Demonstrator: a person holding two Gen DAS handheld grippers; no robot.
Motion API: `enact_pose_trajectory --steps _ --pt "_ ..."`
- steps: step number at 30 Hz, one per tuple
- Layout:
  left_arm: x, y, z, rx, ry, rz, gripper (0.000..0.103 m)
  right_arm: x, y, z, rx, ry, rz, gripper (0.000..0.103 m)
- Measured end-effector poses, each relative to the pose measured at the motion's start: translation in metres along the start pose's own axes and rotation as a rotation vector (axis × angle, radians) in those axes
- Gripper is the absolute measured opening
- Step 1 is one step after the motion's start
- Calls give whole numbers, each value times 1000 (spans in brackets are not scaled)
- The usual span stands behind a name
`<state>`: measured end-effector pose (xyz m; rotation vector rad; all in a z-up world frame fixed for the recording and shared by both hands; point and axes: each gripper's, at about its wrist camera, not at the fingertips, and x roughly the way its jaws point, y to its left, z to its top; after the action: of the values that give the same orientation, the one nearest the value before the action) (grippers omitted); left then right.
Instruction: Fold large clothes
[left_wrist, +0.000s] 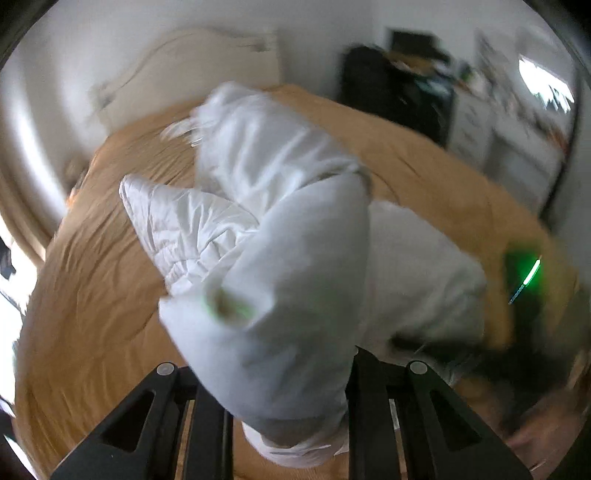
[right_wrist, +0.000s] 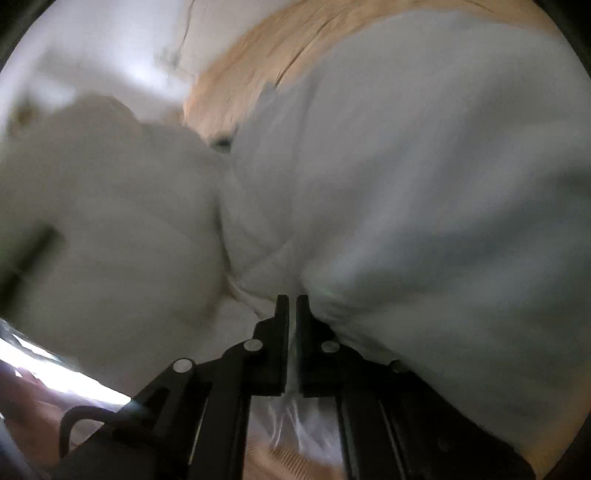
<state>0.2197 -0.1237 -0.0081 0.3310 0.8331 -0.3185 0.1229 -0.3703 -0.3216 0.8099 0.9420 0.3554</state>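
Note:
A large white padded jacket (left_wrist: 266, 192) lies bunched on a bed with a tan cover (left_wrist: 92, 277). My left gripper (left_wrist: 291, 373) has a thick fold of the jacket between its fingers, which hides the fingertips; the fold is lifted above the bed. In the right wrist view the jacket (right_wrist: 406, 184) fills the frame. My right gripper (right_wrist: 292, 301) is shut on a pinch of its white fabric, jaws nearly touching. The other gripper shows as a blurred dark shape with a green light (left_wrist: 528, 273) at the jacket's right side.
A cream headboard (left_wrist: 192, 55) and white wall stand behind the bed. A dark cabinet (left_wrist: 399, 92) and white drawers (left_wrist: 491, 136) with clutter stand at the far right. Tan cover (right_wrist: 266, 55) shows past the jacket in the right wrist view.

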Motion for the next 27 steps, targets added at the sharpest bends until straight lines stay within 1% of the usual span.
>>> enact_pose_trajectory --steps 1,3,4,6,7,8,9,10,11,13,15,16,17,18,19,20,21,22,23,24,26,27 --pt "6 -19 -1 76 11 10 18 -13 -8 2 33 -20 18 2" --pt "17 -47 -9 195 32 20 19 -43 -28 9 96 -57 43 5" --pt "25 -63 -14 263 44 24 20 -52 -34 12 114 -71 59 6" --pt "34 -87 -23 366 46 36 22 -67 -49 20 159 -99 75 6" --pt "38 -98 -29 420 42 52 22 -66 -61 27 192 -88 93 6" --pt "41 -106 -34 460 37 64 23 -57 -69 31 217 -51 99 3" --pt "41 -111 -41 493 33 74 23 -40 -80 35 251 2 74 0" --pt "44 -119 -48 544 27 89 23 -21 -93 36 283 50 66 0" --pt "46 -126 -55 594 23 104 23 -7 -101 40 300 78 84 0" --pt "50 -132 -71 658 24 114 24 12 -123 44 402 120 157 0" --pt "56 -138 -79 688 30 108 24 8 -130 52 449 143 188 0" --pt "58 -139 -83 698 28 104 24 -2 -128 60 429 141 175 0" --pt "59 -143 -87 712 24 103 24 -13 -124 68 397 138 149 4" --pt "61 -144 -88 730 20 108 24 -30 -114 83 339 125 92 5" --pt "62 -149 -93 753 17 116 24 -40 -105 95 292 118 39 15" --pt "63 -151 -98 767 13 122 24 -54 -93 109 237 111 -31 49" --pt "66 -146 -101 772 12 122 24 -63 -78 125 184 98 -102 73" --pt "65 -143 -101 768 14 115 24 -75 -55 145 107 53 -175 98" --pt "65 -141 -102 756 20 101 24 -90 -53 162 55 27 -192 98" --pt "64 -132 -103 752 22 94 24 -93 -28 179 -25 25 -203 98" --pt "64 -126 -110 749 29 78 24 -81 19 204 -127 70 -230 98" --pt "64 -123 -110 749 32 72 24 -74 33 209 -171 85 -249 98"
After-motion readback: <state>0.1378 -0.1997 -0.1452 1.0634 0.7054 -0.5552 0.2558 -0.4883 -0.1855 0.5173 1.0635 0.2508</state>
